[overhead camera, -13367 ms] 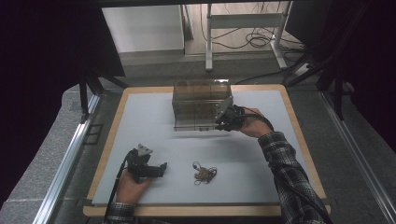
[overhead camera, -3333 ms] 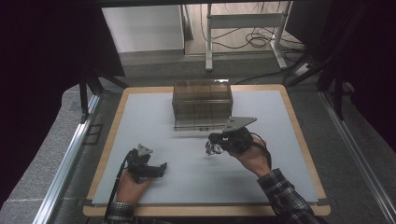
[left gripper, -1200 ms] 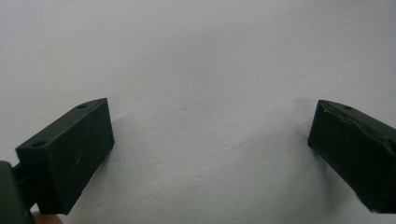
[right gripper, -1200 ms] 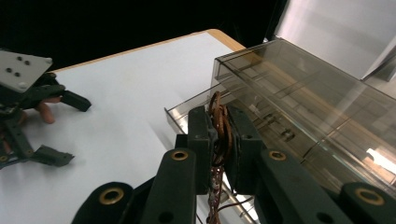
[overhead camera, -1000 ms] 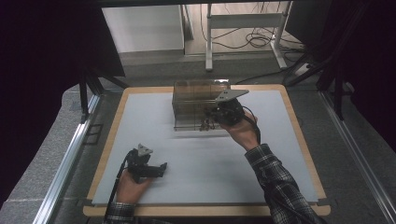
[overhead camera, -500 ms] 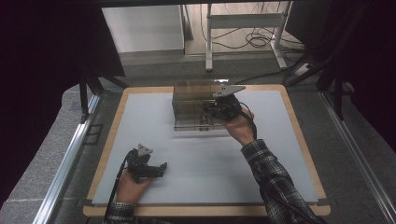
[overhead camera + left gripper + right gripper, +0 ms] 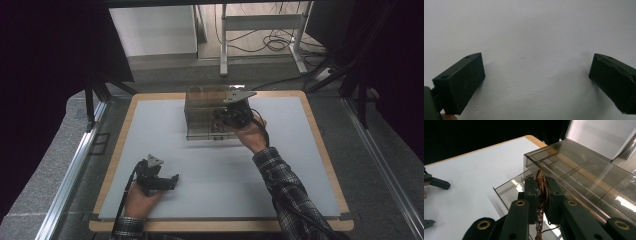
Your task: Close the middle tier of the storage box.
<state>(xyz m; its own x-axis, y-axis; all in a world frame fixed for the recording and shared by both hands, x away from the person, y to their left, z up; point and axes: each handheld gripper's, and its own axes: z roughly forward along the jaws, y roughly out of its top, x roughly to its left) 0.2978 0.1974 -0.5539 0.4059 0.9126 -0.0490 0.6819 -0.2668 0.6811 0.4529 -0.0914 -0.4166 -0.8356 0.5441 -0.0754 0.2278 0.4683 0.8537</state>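
Observation:
A smoky clear drawer box [image 7: 202, 107] stands at the far middle of the white board, its bottom drawer [image 7: 507, 191] pulled out toward me. My right gripper [image 7: 220, 120] hangs over that drawer's right part. In the right gripper view it [image 7: 541, 192] is shut on a bundle of brown cord [image 7: 541, 185], whose loose ends dangle below the jaws. My left gripper [image 7: 172, 181] rests on the board at the near left. Its jaws [image 7: 536, 75] are open, with bare white surface between them.
The white board [image 7: 300, 165] has a wooden rim [image 7: 320, 145] and sits on a grey table. A metal rail [image 7: 75, 165] runs along the left side. Desk legs and cables [image 7: 265, 40] stand on the floor beyond the far edge.
The brown cord once lay on the board near the front middle; now my right gripper holds it at the box. Over the last second that gripper edged left over the drawer. The left gripper stayed put.

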